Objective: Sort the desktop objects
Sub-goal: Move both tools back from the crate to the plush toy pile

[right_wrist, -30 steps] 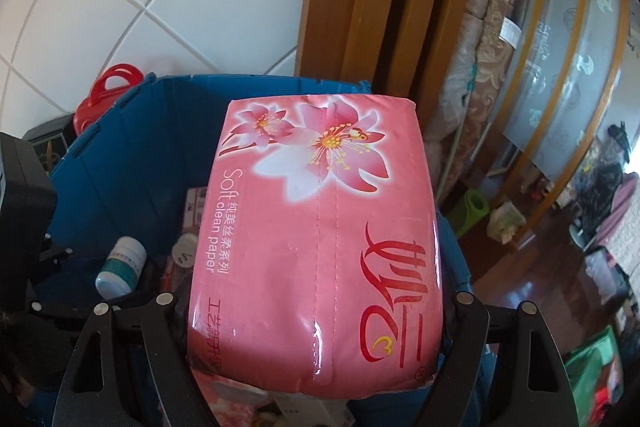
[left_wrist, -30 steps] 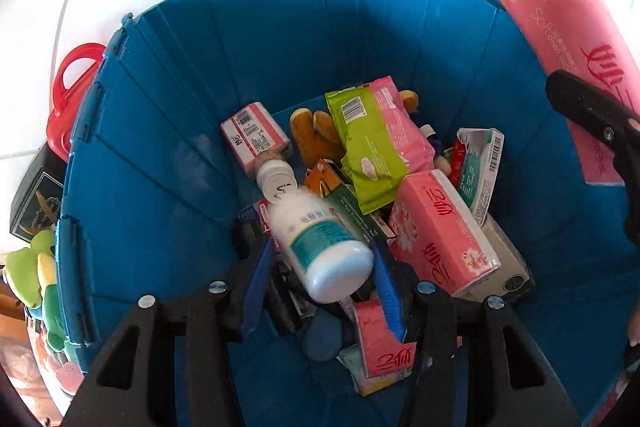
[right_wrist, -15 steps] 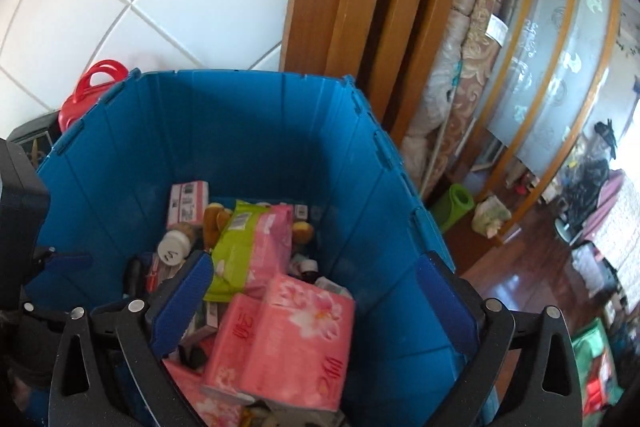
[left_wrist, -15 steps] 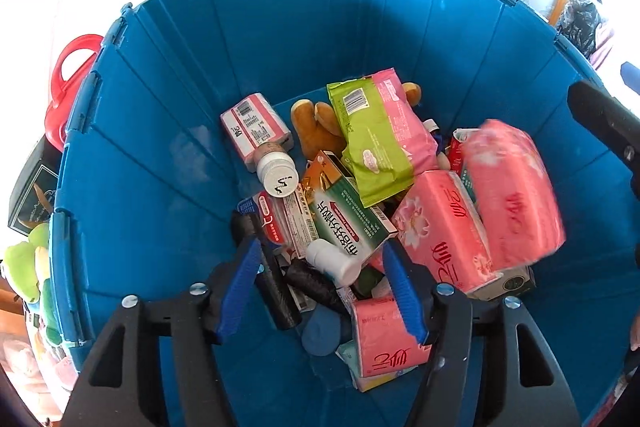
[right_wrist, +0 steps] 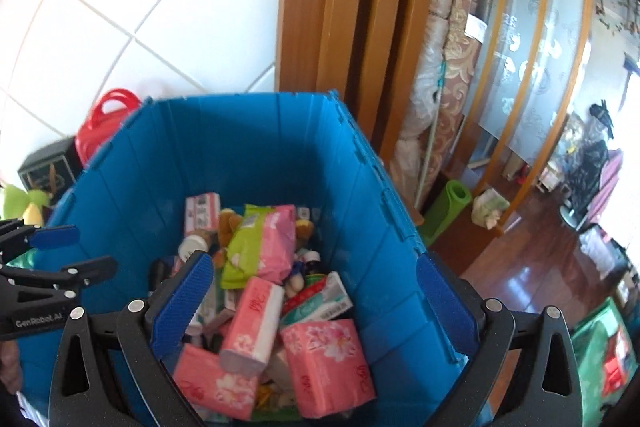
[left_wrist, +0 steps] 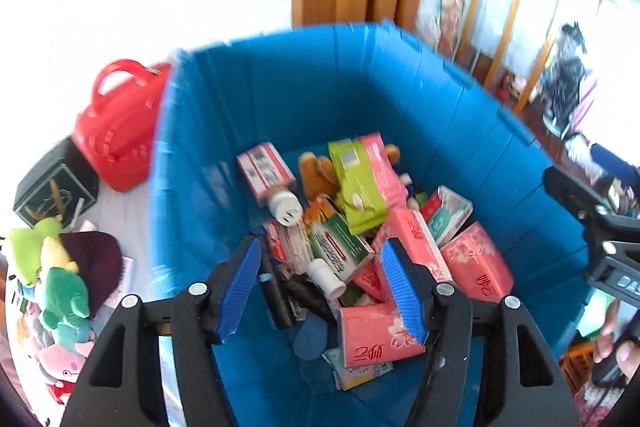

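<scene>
Down inside the blue bin (left_wrist: pixel 224 131) sits a whole jumble of stuff, and both tools are hanging above it with nothing in them. From the right wrist view, the right hand-held gripper (right_wrist: pixel 314 291) has its blue pads spread as wide as they go, empty, with three pink tissue packs (right_wrist: pixel 328 367) lying right under it. From the left wrist view I count four pink tissue packs, the nearest one (left_wrist: pixel 380 335) at the bottom of the heap. That view's left hand-held gripper (left_wrist: pixel 324 287) is about half open and empty too, hovering over a small white bottle (left_wrist: pixel 326 275) that lies on its side. A second white bottle (left_wrist: pixel 285 207) lies further back beside a red-and-white box (left_wrist: pixel 264 169). One green-and-pink wipes pack (left_wrist: pixel 362 183) leans on a brown plush toy (left_wrist: pixel 316 171), and one green-and-white box (left_wrist: pixel 340 247) is in the middle. Outside the bin on the left: one red plastic bag (left_wrist: pixel 116 131), one black box (left_wrist: pixel 56 191), and a pile of soft toys (left_wrist: pixel 60 291), too bunched up to count.
</scene>
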The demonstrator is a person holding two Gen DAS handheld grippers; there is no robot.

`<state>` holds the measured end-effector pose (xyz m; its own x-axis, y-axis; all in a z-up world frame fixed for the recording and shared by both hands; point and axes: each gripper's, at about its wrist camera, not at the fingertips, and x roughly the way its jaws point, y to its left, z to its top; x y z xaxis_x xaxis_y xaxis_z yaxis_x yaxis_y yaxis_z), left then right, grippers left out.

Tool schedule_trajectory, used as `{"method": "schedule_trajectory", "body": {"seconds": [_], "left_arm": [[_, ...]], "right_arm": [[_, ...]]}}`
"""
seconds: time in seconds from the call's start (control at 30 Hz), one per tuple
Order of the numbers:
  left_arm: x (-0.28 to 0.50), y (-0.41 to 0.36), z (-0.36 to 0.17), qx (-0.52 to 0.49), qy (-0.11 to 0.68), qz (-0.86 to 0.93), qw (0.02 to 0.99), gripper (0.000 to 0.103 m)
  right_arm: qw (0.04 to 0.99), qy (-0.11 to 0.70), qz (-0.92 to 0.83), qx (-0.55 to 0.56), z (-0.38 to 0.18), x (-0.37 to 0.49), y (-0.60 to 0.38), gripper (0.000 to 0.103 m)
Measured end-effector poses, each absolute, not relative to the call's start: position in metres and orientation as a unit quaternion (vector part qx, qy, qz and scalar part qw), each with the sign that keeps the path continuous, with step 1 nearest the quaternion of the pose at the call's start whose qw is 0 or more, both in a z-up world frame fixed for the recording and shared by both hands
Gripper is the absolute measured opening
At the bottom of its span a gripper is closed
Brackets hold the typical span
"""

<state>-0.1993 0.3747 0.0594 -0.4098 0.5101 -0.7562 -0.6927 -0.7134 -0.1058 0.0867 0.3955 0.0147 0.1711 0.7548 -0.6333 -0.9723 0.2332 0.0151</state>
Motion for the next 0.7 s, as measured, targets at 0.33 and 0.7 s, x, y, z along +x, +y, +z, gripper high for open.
{"method": "schedule_trajectory", "body": {"seconds": [0.33,0.7], "left_arm": [[-0.193,0.234,0.080,-0.341,0.059,0.899,0.268,0.078],[-0.242,0.034,0.019,-0.400,-0.004,0.909,0.113,0.078]], "right_arm": [[0.685,0.200,0.675,-0.187,0.059,-0.026,0.383,0.103],[0.591,0.151,0.766,-0.201,0.077,-0.203,0.390,0.103]]}}
